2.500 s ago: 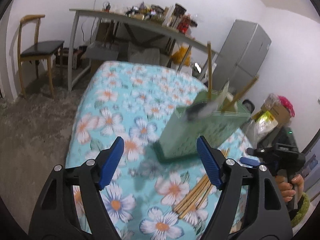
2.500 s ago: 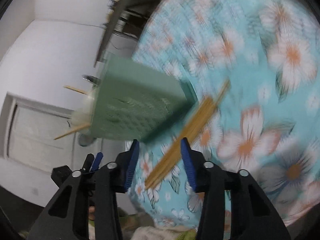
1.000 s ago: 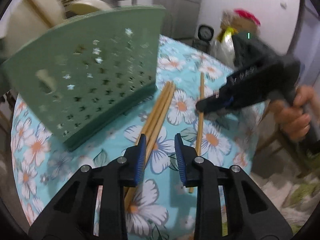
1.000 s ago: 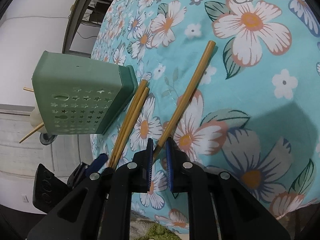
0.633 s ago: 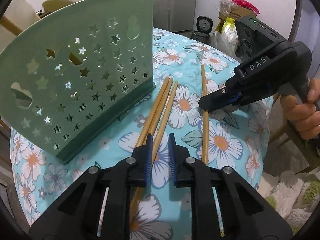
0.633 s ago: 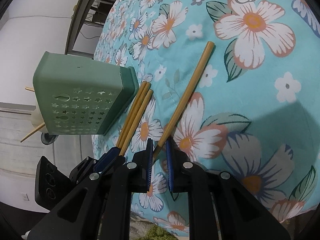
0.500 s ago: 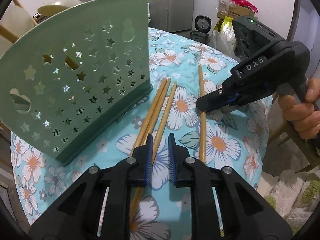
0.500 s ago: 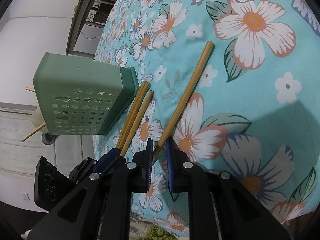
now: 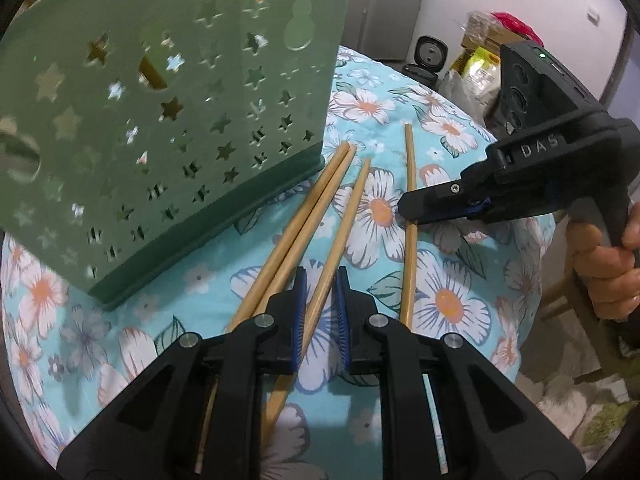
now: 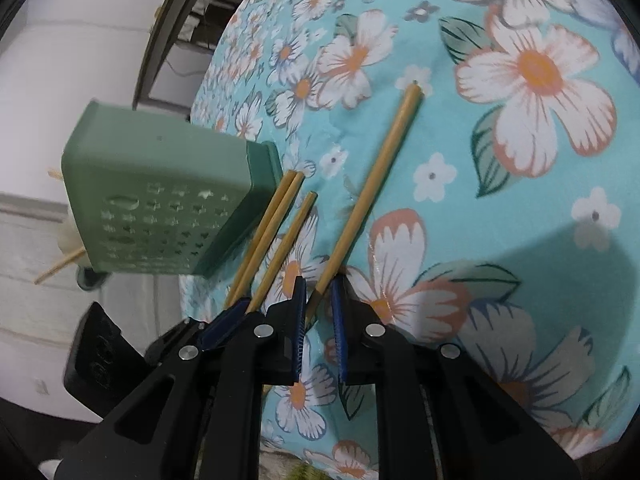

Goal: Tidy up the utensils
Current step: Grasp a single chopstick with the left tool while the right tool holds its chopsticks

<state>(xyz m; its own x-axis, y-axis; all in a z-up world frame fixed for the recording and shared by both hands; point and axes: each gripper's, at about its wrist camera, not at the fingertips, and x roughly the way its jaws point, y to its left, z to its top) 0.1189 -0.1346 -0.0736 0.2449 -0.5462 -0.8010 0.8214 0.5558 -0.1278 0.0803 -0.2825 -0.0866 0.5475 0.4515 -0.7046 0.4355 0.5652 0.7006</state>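
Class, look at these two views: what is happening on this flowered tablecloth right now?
A person is tidying chopsticks with a hand-held gripper in each hand. The left hand-held gripper has just been closing on one chopstick lying beside a pair. The right hand-held gripper is shut on the end of a separate chopstick. Both chopsticks lie on the tablecloth, next to the green holder.

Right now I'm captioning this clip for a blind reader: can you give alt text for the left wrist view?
The left gripper has just closed its blue fingers around one chopstick on a floral tablecloth. Two more chopsticks lie beside a green holder; the right gripper pinches a fourth chopstick.
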